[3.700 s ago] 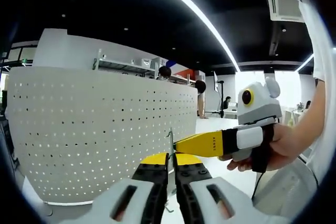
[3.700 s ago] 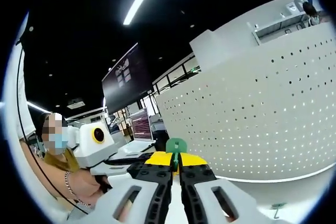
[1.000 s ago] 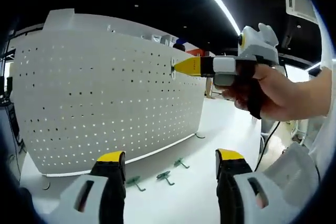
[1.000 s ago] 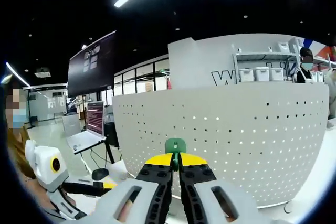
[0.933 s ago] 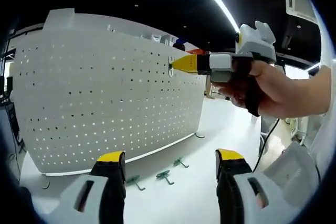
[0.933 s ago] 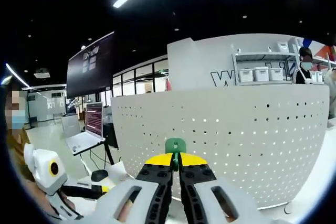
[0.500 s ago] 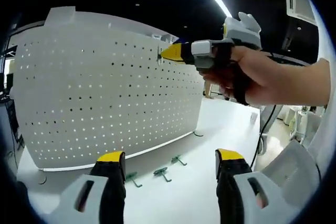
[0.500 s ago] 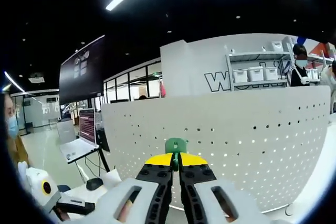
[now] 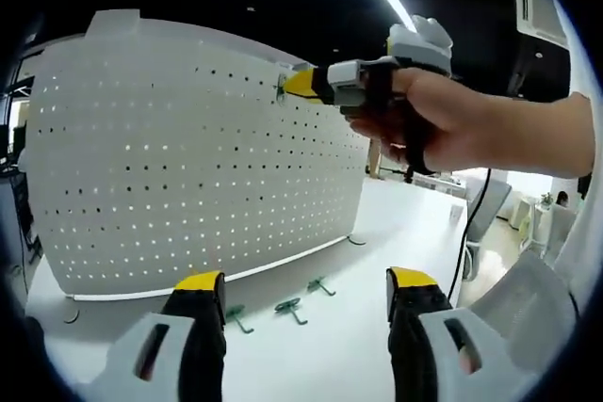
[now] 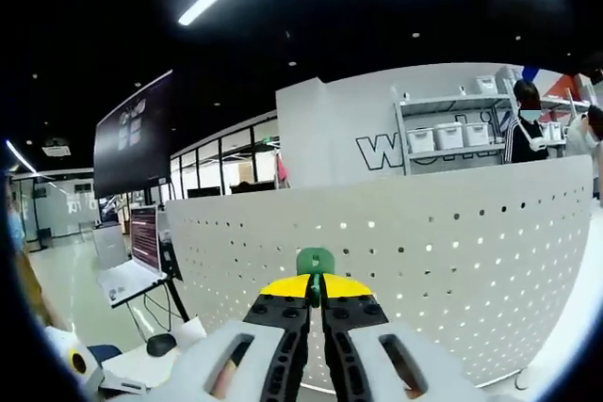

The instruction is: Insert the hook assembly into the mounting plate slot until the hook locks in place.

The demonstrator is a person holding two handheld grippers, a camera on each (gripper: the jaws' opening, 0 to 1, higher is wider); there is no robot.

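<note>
Tongs on the right (image 10: 315,300) pinch the green hook (image 10: 315,262), right at the white pegboard (image 10: 452,261). Left tongs (image 9: 306,294) gape empty. Best to aim the prongs at the holes, then push straight.

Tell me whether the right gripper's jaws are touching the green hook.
Touching. In the right gripper view, the right gripper has its jaws shut on the green hook, whose top sticks out above the yellow tips in front of the pegboard.
</note>
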